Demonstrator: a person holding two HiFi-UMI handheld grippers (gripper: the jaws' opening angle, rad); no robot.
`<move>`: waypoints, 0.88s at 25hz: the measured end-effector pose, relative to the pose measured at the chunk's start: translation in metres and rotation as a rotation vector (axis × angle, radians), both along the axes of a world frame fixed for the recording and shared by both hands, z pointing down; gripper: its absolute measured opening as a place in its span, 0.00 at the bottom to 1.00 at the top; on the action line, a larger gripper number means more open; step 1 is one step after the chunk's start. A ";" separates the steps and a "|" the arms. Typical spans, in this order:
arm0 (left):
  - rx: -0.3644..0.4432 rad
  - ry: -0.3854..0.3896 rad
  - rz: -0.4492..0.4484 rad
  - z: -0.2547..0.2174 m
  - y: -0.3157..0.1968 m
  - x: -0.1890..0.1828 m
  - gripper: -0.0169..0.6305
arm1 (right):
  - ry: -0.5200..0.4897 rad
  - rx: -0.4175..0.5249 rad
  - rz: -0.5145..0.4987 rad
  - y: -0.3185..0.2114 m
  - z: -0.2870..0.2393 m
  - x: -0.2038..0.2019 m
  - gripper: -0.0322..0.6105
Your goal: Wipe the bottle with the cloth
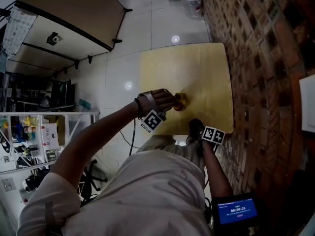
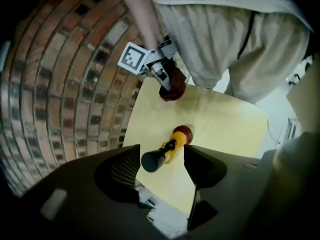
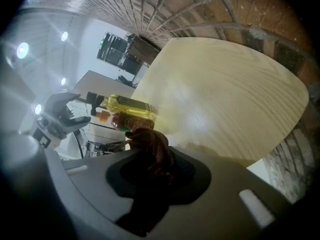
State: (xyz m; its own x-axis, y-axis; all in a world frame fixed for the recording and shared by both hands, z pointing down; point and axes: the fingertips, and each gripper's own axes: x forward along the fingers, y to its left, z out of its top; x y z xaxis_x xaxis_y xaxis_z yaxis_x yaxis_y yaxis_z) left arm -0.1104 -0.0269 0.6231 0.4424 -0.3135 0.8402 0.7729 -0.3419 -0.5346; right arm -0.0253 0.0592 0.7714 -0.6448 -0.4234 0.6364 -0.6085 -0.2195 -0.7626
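Currently: left gripper [image 2: 162,153] pitched steeply down over table [image 1: 206,68], jaws wide apart, straddling bottle cap, pads clear of it. Bottle [image 2: 176,142] upright mid-table, toward near edge; contents yellow. Right gripper [image 1: 196,128] at near edge, jaws clamped on brown cloth [image 3: 151,149].

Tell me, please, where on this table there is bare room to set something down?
The far half of the table, from the bottle out to the far edge and along the brick wall, is bare. The near part is crowded: the bottle lies there at the open left gripper, and the right gripper holds the cloth nearby.
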 end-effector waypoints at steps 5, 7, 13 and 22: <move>0.096 -0.008 0.250 0.010 0.021 0.012 0.41 | -0.017 0.011 0.005 -0.005 -0.009 -0.009 0.18; 0.116 -0.077 0.279 0.025 0.018 0.006 0.41 | -0.022 0.019 0.006 -0.010 -0.014 -0.013 0.18; 0.126 -0.196 0.231 0.053 0.006 -0.003 0.33 | -0.034 0.048 0.021 -0.020 -0.027 -0.018 0.18; 0.052 -0.151 -0.004 0.076 -0.019 0.011 0.29 | -0.093 0.228 0.108 -0.084 -0.044 -0.035 0.18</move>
State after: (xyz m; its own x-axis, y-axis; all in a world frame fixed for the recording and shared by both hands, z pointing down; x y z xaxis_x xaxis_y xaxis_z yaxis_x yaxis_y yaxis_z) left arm -0.0995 -0.0456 0.6987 0.3110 -0.3599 0.8796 0.8443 -0.3204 -0.4296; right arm -0.0603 -0.0246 0.7279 -0.6395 -0.6185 0.4566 -0.5156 -0.0954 -0.8515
